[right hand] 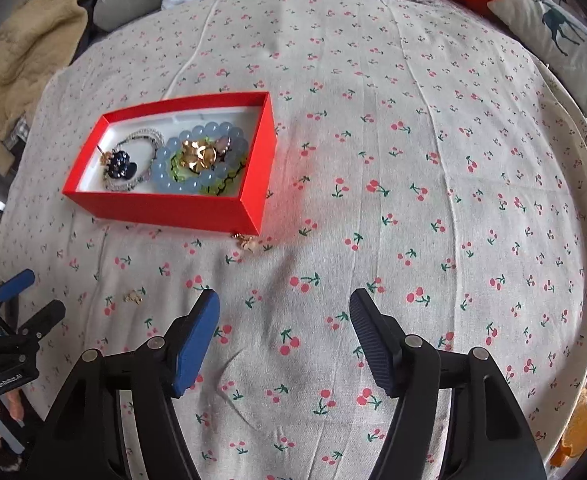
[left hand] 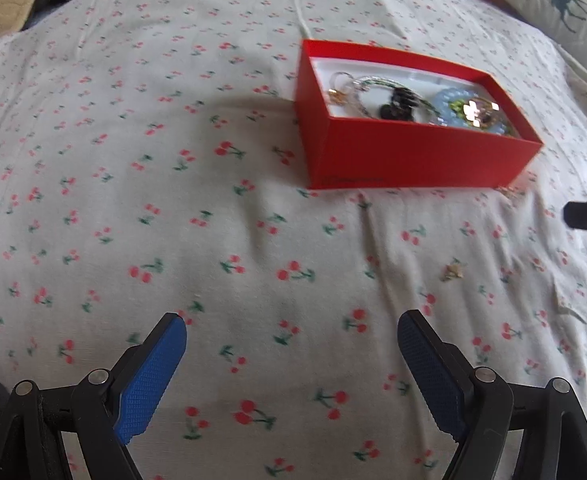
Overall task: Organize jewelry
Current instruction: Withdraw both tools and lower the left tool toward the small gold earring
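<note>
Blue-padded fingers point(right hand: 197, 344) of both grippers are held apart and empty above the cherry-print bedsheet point(right hand: 413, 160), where two small gold earrings point(right hand: 133, 297) point(right hand: 247, 241) beside the red cardboard box point(right hand: 173, 208) are best pinched squarely.

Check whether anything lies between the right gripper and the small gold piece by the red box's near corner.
Nothing visible does. Between the open right gripper and the gold piece beside the red box there is only bare cherry-print sheet. Another small gold piece lies off to the left, outside that path.
</note>
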`<state>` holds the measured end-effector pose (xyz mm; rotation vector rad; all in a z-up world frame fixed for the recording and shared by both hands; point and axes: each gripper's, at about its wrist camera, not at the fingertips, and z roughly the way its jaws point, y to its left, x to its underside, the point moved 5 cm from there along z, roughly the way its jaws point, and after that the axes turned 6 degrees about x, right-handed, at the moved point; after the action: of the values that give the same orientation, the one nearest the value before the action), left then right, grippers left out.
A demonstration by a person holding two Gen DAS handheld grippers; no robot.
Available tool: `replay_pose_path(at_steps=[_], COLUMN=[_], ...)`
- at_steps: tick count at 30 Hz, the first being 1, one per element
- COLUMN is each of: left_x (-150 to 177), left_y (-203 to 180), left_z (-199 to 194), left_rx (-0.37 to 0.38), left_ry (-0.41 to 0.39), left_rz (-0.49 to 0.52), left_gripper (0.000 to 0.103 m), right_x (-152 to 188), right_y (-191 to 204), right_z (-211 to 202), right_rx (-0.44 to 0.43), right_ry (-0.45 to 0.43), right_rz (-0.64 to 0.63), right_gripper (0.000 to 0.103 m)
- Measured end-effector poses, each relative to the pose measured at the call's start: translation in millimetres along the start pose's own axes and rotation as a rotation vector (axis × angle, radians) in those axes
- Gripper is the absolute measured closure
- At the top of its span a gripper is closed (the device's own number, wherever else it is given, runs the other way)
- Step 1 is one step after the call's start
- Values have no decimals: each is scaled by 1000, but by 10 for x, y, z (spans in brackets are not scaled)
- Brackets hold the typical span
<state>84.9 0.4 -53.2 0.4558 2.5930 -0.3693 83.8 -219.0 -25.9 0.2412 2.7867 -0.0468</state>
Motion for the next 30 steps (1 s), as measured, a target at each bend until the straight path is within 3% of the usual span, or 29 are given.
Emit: replay_pose_path(at_steps=[4, 9, 11, 12, 24, 30], left_x=[30, 36, 32, 20, -111, -127], left_y=[-197, -469, -569, -605, -859, -889], left_z=[82, 191, 249, 279, 513, 542], left_rx=[49, 107, 135, 146, 174, 156], left_ry=[18, 34, 43, 47, 31, 25], left_rz=[22, 78, 95, 98, 165, 186], left_gripper=[14, 26, 42, 46, 65, 83], right_x=[116, 224, 251, 260, 237, 210], right_y=[5, -76, -98, -116, -264, -250], right_z=[84, 202, 228, 241, 319, 342], right_rx=[19, 36, 40, 42, 45, 49], right_ry=[31, 70, 77, 79, 70, 64], right_rz=[-35, -41, -44, -46, -67, -73], right_gripper=[30, 30, 29, 29, 28, 28])
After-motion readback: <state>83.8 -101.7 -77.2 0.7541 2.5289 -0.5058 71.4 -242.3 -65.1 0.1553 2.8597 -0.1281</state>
